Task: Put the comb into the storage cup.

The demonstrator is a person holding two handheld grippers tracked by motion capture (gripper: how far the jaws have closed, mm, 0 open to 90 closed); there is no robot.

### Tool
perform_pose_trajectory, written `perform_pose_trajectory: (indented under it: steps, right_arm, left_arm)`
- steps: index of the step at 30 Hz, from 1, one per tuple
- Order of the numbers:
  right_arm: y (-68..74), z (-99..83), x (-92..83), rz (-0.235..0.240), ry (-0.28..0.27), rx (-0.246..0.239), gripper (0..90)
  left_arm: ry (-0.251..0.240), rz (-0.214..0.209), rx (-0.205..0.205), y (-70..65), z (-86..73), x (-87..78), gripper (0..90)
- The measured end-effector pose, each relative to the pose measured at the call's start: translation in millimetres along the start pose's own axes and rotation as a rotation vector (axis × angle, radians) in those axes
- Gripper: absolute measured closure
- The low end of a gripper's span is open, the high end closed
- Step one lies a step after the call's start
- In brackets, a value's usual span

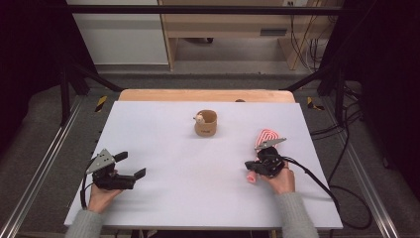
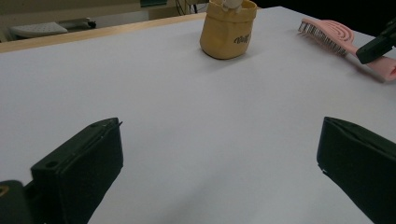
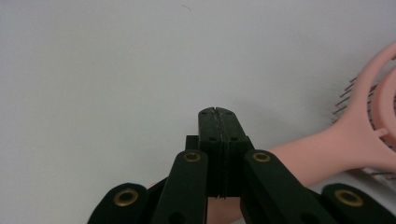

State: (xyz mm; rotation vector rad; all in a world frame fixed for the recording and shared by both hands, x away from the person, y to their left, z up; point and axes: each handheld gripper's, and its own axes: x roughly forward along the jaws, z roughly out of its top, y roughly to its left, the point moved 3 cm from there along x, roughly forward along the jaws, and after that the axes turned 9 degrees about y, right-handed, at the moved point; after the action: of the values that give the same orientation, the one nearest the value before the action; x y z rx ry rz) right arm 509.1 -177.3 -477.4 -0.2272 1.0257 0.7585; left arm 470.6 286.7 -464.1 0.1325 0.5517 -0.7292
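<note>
High view: a white table (image 1: 198, 163) is seen from above, with a tan fabric pot (image 1: 206, 124) placed near its far middle. A pink hairbrush (image 1: 266, 139) is laid on the table's right side, its handle pointed toward the person. The right gripper (image 1: 261, 162) is held directly over that handle; its jaws are pressed flat together with nothing between them. The left gripper (image 1: 131, 165) is rested at the left, well apart from the brush, its jaws spread wide and empty.
</note>
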Motion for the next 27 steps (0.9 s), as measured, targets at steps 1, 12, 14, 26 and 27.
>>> perform_pose_trajectory:
  steps: [1,12,14,26,27]
  right_arm:
    - [-0.8,-0.6,-0.3,-0.003,-0.001,-0.006,90.0]
    - [-5.2,-10.5,-6.5,-0.014,0.004,0.019,90.0]
    - [-7.5,-13.1,-7.6,-0.021,0.010,0.022,90.0]
    - [-16.4,-20.6,-15.1,-0.044,0.004,0.046,89.9]
    - [-16.9,-21.2,-15.9,-0.043,0.006,0.050,89.9]
  left_arm:
    - [0.000,0.000,0.000,0.1,0.0,0.0,0.0]
    - [0.004,0.001,0.001,-0.2,-0.2,0.2,0.0]
    - [0.007,0.001,0.002,-0.3,-0.3,0.6,0.0]
    - [0.010,0.002,0.005,-0.7,-0.3,0.7,0.0]
    - [0.010,0.002,0.005,-0.7,-0.3,0.7,0.0]
